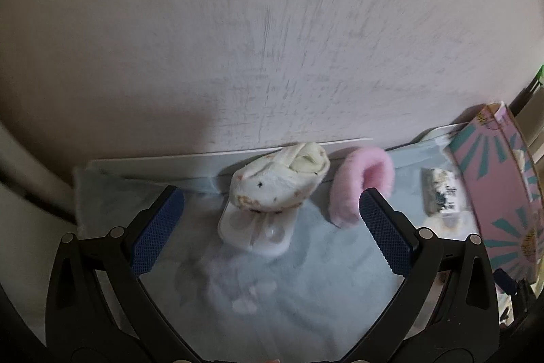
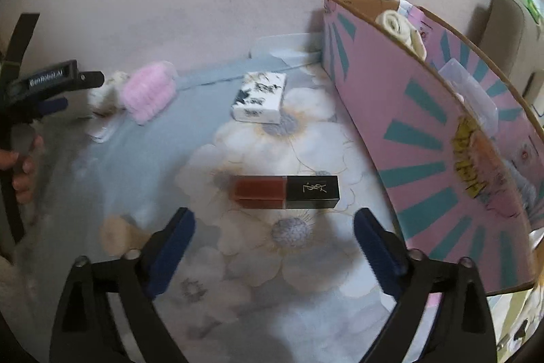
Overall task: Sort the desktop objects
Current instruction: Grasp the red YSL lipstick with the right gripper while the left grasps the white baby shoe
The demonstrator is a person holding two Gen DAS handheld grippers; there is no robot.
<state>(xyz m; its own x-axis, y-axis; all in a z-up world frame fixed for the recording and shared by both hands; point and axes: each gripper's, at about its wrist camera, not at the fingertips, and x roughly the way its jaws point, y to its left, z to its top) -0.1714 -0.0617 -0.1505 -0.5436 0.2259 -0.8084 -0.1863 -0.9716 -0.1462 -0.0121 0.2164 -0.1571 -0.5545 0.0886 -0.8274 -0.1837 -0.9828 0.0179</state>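
My left gripper [image 1: 270, 204] is open and empty, its fingers either side of a cream plush bunny [image 1: 277, 181] that lies on a white plastic tag by the wall. A pink fluffy band [image 1: 362, 184] stands just right of it, touching the right finger's tip. My right gripper [image 2: 273, 225] is open and empty just before a red lip-gloss tube with a black cap [image 2: 287, 192] lying crosswise on the floral cloth. A white box with black ink print [image 2: 259, 96] lies further back. The left gripper [image 2: 51, 91] shows at the far left of the right wrist view.
A pink cardboard box with teal rays [image 2: 425, 138] stands at the right, holding rolled cloth and a clear plastic container. The same box [image 1: 503, 179] and the printed white box [image 1: 442, 193] show at the right of the left wrist view. A pale wall rises behind.
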